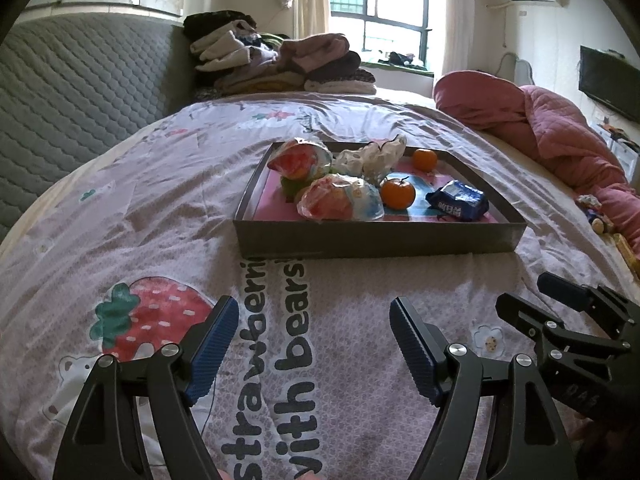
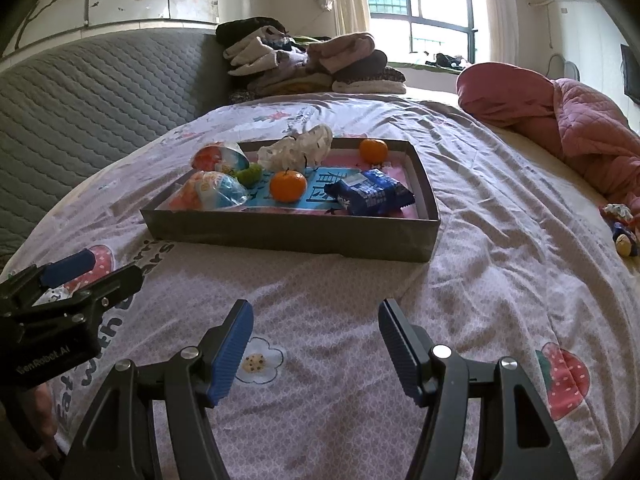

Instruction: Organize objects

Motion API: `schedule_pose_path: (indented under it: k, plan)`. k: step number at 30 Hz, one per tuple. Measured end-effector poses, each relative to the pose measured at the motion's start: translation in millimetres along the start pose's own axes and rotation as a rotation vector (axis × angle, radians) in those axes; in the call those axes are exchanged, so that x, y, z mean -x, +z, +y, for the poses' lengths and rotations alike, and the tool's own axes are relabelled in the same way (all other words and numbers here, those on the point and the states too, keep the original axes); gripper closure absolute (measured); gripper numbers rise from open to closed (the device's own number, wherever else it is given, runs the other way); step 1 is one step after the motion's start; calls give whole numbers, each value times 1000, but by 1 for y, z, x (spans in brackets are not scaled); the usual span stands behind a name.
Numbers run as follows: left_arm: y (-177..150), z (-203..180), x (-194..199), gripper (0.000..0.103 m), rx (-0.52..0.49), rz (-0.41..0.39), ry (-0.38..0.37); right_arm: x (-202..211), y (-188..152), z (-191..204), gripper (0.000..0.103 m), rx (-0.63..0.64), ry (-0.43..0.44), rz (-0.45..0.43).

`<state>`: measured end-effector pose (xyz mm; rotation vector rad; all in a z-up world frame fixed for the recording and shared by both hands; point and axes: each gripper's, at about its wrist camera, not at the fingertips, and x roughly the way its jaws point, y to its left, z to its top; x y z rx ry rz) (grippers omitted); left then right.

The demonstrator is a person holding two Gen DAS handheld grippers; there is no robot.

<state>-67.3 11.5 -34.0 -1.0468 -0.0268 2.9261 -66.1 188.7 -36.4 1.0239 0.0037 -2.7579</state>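
We hold the left gripper and the right gripper side by side low over the bed, both with jaws spread and nothing between them. Straight ahead of both sits the shallow grey tray on the printed sheet — well apart from the fingertips. Inside it lie two oranges, the nearer and the farther, a blue snack packet, two clear wrapped bags and crumpled white plastic — all beyond our grippers.
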Motion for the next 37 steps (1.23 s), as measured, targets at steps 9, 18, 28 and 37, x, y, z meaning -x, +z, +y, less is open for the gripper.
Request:
schedule_pose_path:
  k: [9,18,28,37]
  plan:
    - [-1,0,-1,24,-1,1,12,-3,-1,1,38,-4,5,6]
    - [-2,0,-4,24,4,9,1,-7,-3,1,38,-3,6,15]
    - [-4,2,-6,24,4,8,11,-11,-4,0,38,-4,11,28]
    - [-5,4,-7,24,3,3,2,-15,-5,-2,38,-16,9,39]
